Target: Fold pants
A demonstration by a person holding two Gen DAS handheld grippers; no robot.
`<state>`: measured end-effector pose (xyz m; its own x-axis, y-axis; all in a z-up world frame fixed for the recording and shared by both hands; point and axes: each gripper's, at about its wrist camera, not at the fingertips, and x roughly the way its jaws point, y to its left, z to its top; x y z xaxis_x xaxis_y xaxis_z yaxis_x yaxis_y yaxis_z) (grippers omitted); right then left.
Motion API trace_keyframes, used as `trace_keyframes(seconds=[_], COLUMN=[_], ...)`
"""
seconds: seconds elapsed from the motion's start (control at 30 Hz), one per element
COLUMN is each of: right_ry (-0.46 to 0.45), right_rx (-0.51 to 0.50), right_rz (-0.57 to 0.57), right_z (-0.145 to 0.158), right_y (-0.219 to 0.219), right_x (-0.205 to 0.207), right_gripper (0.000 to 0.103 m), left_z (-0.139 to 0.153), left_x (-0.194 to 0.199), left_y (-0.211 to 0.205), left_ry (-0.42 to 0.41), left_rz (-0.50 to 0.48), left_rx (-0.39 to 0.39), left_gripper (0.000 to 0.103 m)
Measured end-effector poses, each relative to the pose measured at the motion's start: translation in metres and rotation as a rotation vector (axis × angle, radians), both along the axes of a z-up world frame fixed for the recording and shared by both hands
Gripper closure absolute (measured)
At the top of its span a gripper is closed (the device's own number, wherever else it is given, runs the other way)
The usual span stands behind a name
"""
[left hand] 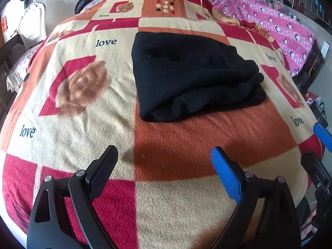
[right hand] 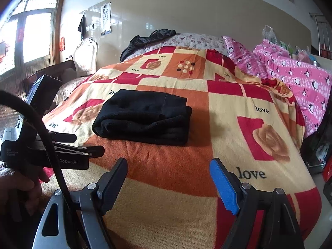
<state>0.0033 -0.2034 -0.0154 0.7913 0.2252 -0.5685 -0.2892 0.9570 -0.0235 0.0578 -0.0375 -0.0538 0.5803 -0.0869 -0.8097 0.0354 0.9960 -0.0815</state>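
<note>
**Black pants sit folded on the blanket, both claws wide and empty**

Here is the bundle: the black knitted pants (left hand: 193, 76) are doubled over into a thick, roughly rectangular stack, several soft layers showing along the near edge, where the folds bulge and sag a little. The top face is smooth with a faint seam running across it; from the right wrist view the stack (right hand: 145, 118) looks squat and tidy, its right edge stepped where the layers end.

It lies in the middle of the checked fleece blanket (left hand: 83, 108), red, orange and cream with rose prints and the word "love", spread over the bed. Pink penguin-print bedding (right hand: 300, 83) is heaped along the far right side.

Now the claws. The left gripper (left hand: 164, 166), one black pad and one blue, stands spread wide with nothing between its fingers, only blanket below. The pants lie ahead of it, well apart, slightly right of centre. The right gripper (right hand: 168, 178) is parted too and empty, the folded stack ahead and a touch left of it, clear of the fingertips.
</note>
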Motion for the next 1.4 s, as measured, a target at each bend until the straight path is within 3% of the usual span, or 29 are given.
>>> trace_keyframes(seconds=[0.23, 0.47, 0.67, 0.83, 0.97, 1.07, 1.17, 1.3, 1.4], right_ry=[-0.003, -0.01, -0.008, -0.011, -0.077, -0.072, -0.055, -0.065, -0.056], right_rx=[0.0, 0.004, -0.008, -0.05, -0.048, -0.045, -0.071, -0.139, -0.151], right_rz=[-0.002, -0.006, -0.02, -0.035, -0.038, -0.047, -0.051, -0.026, -0.022], right_z=[0.0, 0.001, 0.001, 0.014, 0.042, 0.044, 0.038, 0.033, 0.031], right_y=[0.0, 0.0, 0.0, 0.002, 0.002, 0.003, 0.006, 0.016, 0.018], right_x=[0.0, -0.001, -0.001, -0.008, -0.03, -0.048, -0.06, -0.073, -0.074], right_gripper=[0.024, 0.024, 0.024, 0.024, 0.024, 0.024, 0.024, 0.024, 0.024], left_z=[-0.003, 0.004, 0.025, 0.039, 0.047, 0.044, 0.043, 0.032, 0.019], left_x=[0.003, -0.003, -0.015, -0.013, -0.018, -0.016, -0.015, -0.01, -0.012], left_y=[0.004, -0.007, -0.007, -0.001, 0.003, -0.001, -0.013, -0.021, -0.027], left_ry=[0.024, -0.024, -0.151, -0.254, -0.349, -0.314, -0.295, -0.202, -0.174], left_rz=[-0.001, -0.039, -0.089, -0.056, -0.031, -0.029, 0.009, -0.016, -0.026], left_rx=[-0.025, 0.027, -0.031, -0.008, 0.024, 0.014, 0.092, 0.04, 0.075], left_gripper=[0.011, 0.011, 0.011, 0.011, 0.01, 0.01, 0.01, 0.011, 0.011])
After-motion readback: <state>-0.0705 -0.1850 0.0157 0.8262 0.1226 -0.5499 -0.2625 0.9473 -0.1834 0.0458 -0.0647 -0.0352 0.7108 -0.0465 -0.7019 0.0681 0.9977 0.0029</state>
